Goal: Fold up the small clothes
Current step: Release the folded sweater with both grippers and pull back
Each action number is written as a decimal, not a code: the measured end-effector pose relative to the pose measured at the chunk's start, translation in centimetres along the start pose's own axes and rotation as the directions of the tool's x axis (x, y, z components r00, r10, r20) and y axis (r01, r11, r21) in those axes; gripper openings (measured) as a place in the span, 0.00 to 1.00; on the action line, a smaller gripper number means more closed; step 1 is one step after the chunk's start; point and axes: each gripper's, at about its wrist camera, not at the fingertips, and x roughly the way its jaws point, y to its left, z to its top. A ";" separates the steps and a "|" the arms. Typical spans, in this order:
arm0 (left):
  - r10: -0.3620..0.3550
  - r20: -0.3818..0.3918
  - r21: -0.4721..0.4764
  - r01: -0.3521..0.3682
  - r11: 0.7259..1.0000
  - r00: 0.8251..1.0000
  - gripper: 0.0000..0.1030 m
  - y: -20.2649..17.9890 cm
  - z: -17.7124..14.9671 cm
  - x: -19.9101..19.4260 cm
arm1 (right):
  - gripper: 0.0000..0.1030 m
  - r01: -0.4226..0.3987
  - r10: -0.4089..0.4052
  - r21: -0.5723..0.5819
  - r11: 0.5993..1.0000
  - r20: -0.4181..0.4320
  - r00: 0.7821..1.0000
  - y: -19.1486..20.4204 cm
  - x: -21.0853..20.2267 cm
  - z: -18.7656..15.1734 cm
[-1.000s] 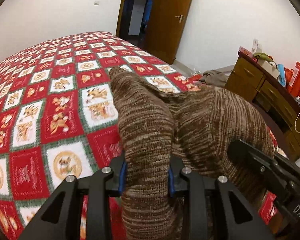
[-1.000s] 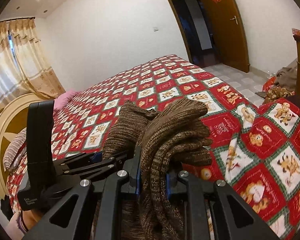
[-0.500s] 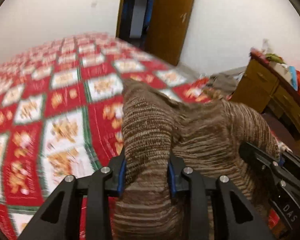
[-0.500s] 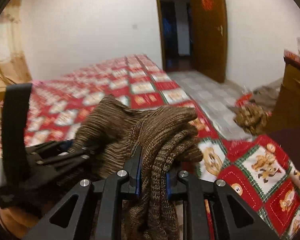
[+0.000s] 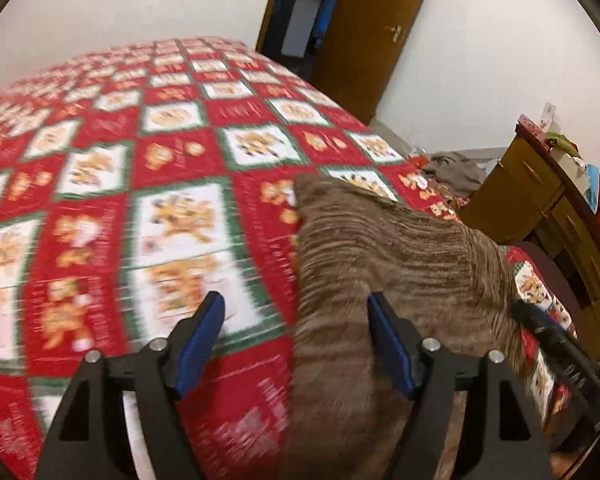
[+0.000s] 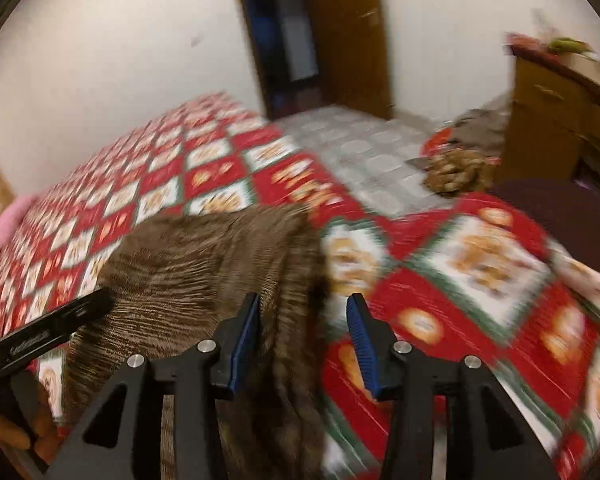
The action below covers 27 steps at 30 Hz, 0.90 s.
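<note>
A brown striped knitted garment (image 5: 400, 268) lies on the red, white and green patterned bedspread (image 5: 172, 168). My left gripper (image 5: 296, 340) is open, with the garment's left edge between its jaws, not clamped. My right gripper (image 6: 304, 328) is open too, and the garment (image 6: 204, 264) passes between its jaws on the left side. Each gripper's black body shows at the edge of the other's view. Both views are motion blurred.
A wooden dresser (image 5: 552, 204) with clutter on top stands to the right of the bed. A heap of clothes (image 6: 456, 168) lies on the tiled floor (image 6: 364, 148). A wooden door (image 5: 372, 32) stands open at the back.
Both grippers have opened and let go of the garment, which has dropped onto the bedspread. Both views have swung and tilted downward.
</note>
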 end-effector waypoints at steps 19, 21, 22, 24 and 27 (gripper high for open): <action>0.117 -0.065 0.151 -0.106 0.983 0.991 0.75 -3.0 -8.1 -1.6 | 0.18 -0.087 0.078 -0.158 0.984 -0.063 0.995 4.1 -3.8 -9.4; 0.122 -0.073 0.146 -0.110 0.983 0.990 0.75 -2.9 -8.4 -1.9 | 0.17 -0.082 0.071 -0.162 0.983 -0.075 0.995 4.0 -4.4 -10.3; 0.124 -0.074 0.146 -0.113 0.983 0.989 0.75 -2.9 -8.6 -2.1 | 0.17 -0.076 0.065 -0.160 0.984 -0.072 0.995 3.9 -4.8 -10.8; 0.138 -0.068 0.157 -0.126 0.980 0.988 0.75 -2.9 -9.0 -2.4 | 0.17 -0.072 0.061 -0.152 0.986 -0.076 0.995 3.6 -5.3 -11.3; 0.172 -0.043 0.194 -0.161 0.968 0.984 0.75 -3.3 -9.8 -3.3 | 0.17 -0.067 0.055 -0.153 0.986 -0.082 0.995 3.3 -6.1 -12.3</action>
